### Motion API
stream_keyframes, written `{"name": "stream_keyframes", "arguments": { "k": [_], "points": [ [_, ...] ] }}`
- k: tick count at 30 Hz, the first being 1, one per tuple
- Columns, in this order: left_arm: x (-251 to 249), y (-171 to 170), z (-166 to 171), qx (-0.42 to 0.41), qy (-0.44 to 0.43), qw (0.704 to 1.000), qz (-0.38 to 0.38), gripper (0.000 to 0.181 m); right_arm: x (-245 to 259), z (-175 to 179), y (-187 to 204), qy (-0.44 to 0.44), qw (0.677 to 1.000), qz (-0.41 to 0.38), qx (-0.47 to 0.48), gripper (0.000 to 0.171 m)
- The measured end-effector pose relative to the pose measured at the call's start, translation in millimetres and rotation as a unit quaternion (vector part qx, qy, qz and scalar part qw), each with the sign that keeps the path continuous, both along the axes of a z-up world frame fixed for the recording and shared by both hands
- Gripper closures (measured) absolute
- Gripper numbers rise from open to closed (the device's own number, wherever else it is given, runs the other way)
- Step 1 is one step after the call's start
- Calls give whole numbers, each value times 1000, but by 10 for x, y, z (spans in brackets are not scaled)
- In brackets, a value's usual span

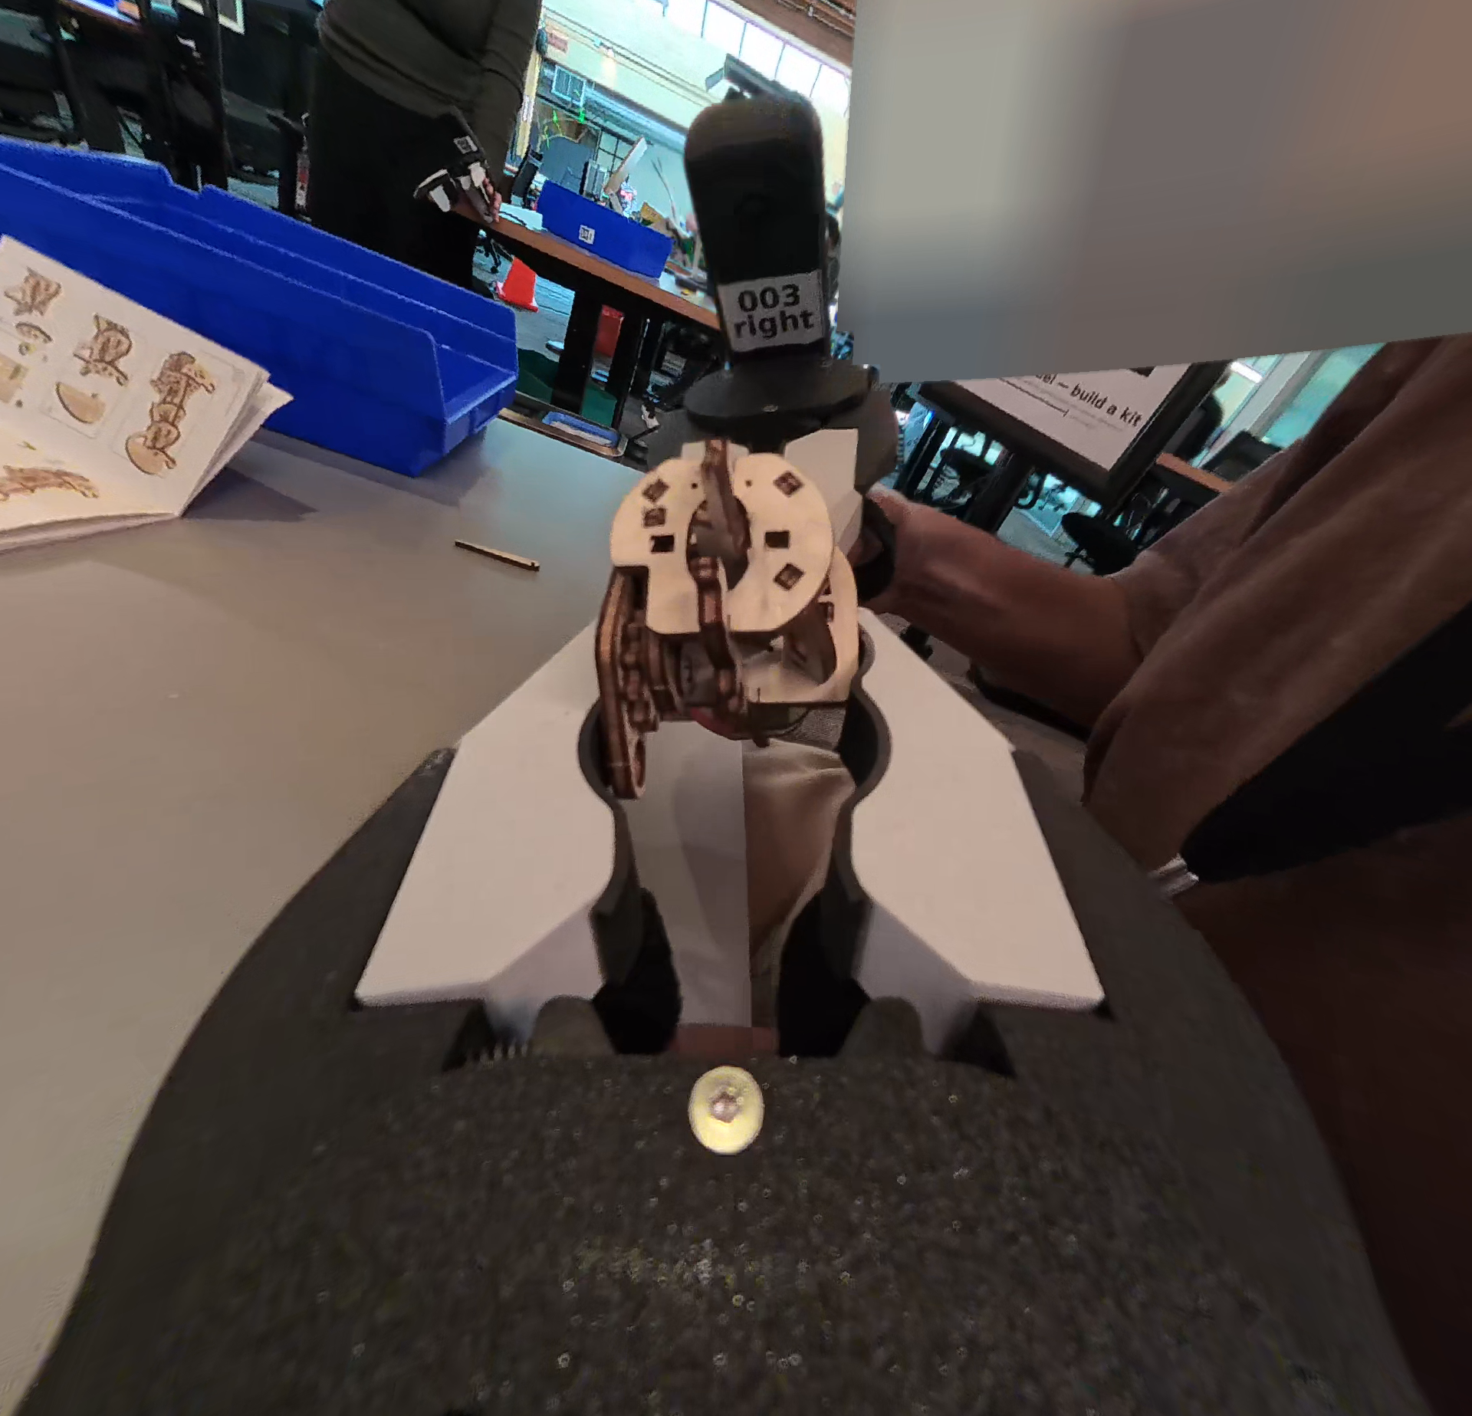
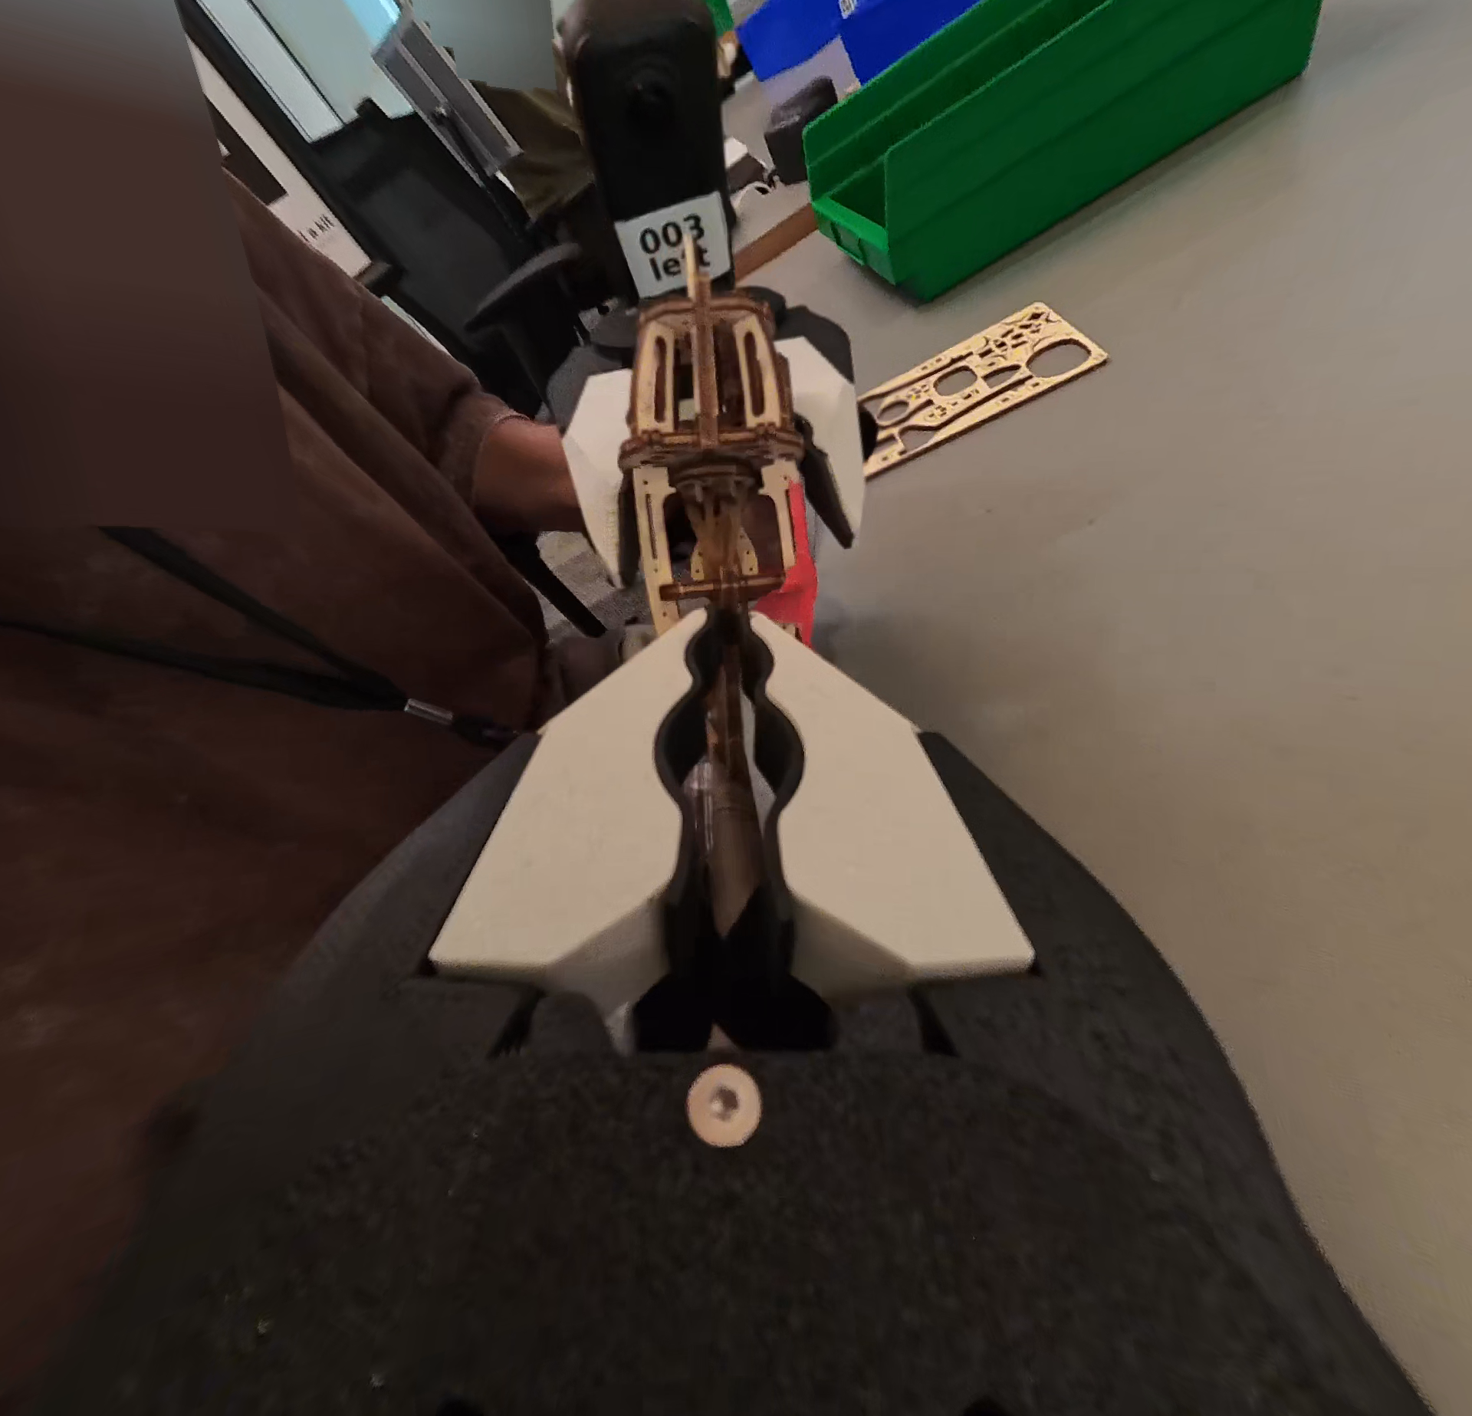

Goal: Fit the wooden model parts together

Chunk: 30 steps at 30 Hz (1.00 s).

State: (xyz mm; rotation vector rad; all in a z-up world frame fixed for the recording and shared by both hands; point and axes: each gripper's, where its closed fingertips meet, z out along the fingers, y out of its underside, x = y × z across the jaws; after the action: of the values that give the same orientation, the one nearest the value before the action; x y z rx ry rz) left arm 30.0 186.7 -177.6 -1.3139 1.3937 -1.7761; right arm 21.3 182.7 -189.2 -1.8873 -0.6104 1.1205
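A half-built wooden model (image 1: pixel 717 581), with pale curved plates and dark brown laser-cut parts, hangs above the grey table between my two grippers, which face each other. My left gripper (image 1: pixel 729 653) is shut on the model's near end. In the right wrist view the model (image 2: pixel 705 390) shows as an open frame, with the left gripper's white fingers (image 2: pixel 589 454) on both sides of it. My right gripper (image 2: pixel 721 633) is shut on a thin wooden strip (image 2: pixel 721 709) that runs out from the model. A red piece (image 2: pixel 796 589) shows beside the model.
Blue bins (image 1: pixel 319 318) and an open instruction booklet (image 1: pixel 103 398) lie at the left. A small wooden stick (image 1: pixel 498 556) lies on the table. A green bin (image 2: pixel 1035 119) and a punched-out wooden sheet (image 2: pixel 980 390) lie to the right. A person (image 1: pixel 422 87) stands behind.
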Motion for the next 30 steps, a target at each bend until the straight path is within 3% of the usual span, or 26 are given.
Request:
{"name": "stream_keyframes", "arguments": {
  "k": [4,11,15,21,30],
  "points": [
    [30,13,-42,-12,13,1000,6,132,33,-32,21,-9,1000,-12,-16,168],
    [83,129,-103,-6,45,997,56,132,106,103,19,-85,991,-78,70,135],
    [128,179,-126,-28,69,994,85,132,85,49,62,-189,963,-154,119,118],
    [175,142,-171,-44,99,989,102,132,128,-157,119,-327,905,-206,176,127],
    [203,123,-225,-27,110,987,113,132,150,-225,182,-339,899,-228,155,135]
  ]
}}
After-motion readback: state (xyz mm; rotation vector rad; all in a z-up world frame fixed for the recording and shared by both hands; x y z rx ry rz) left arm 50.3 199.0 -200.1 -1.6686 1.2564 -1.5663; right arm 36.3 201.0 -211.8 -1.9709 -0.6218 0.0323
